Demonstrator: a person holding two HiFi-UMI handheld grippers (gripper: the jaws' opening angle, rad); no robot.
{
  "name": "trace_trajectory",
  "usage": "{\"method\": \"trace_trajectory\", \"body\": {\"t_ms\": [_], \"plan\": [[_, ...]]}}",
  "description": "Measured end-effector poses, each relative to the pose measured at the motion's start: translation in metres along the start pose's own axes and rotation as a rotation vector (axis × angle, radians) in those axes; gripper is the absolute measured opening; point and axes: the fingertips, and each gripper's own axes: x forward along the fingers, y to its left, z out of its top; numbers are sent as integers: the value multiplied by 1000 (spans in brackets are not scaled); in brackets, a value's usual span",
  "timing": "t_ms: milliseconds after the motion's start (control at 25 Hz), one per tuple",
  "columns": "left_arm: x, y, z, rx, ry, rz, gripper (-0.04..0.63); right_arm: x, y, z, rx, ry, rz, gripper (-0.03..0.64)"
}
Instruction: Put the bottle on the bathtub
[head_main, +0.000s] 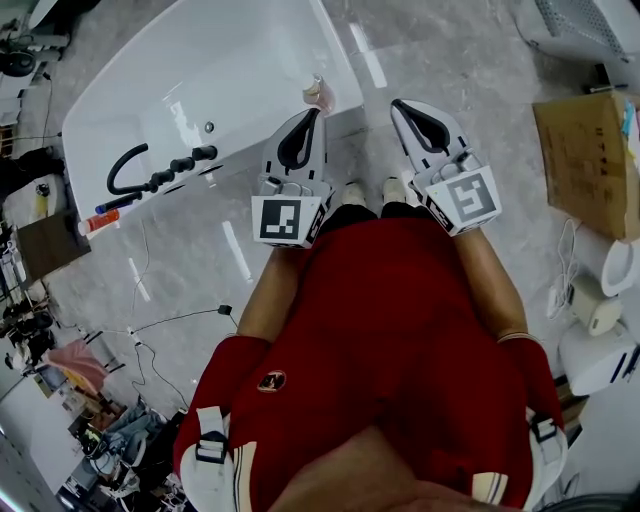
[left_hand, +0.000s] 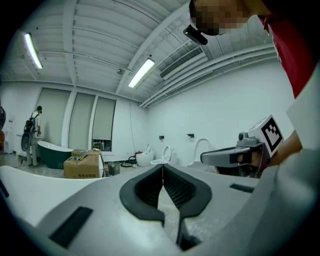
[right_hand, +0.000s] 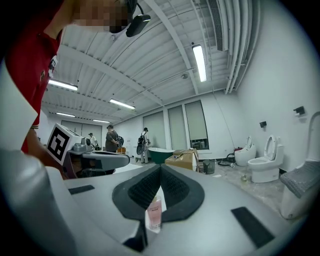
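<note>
Bathtub (head_main: 230, 60): white and glossy. Left gripper (head_main: 316, 112) and right gripper (head_main: 398, 104): held roughly level before the person's chest, both clenched on nothing. Bottle (head_main: 317, 92): stands on the bathtub's rim at the corner nearest the left gripper. It is probably light, stiff, smooth and easily tipped, so best gripped mid-body.

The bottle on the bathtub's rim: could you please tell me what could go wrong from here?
1. The bottle stands near the corner of the bathtub's rim; a light knock could tip it to the floor or into the tub.
2. The left gripper, shut and empty, appears close to it in the head view, so a careless swing might hit it.
3. A cable lies on the floor near the person, a possible trip.
</note>
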Motion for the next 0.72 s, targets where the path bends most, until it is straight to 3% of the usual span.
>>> {"method": "trace_trajectory", "body": {"t_ms": [480, 720], "plan": [[-14, -24, 13, -4, -23, -48, 6, -10, 14, 11, -23, -34, 30, -3], [-17, -22, 12, -13, -12, -31, 6, -11, 20, 12, -28, -38, 38, -3]]}}
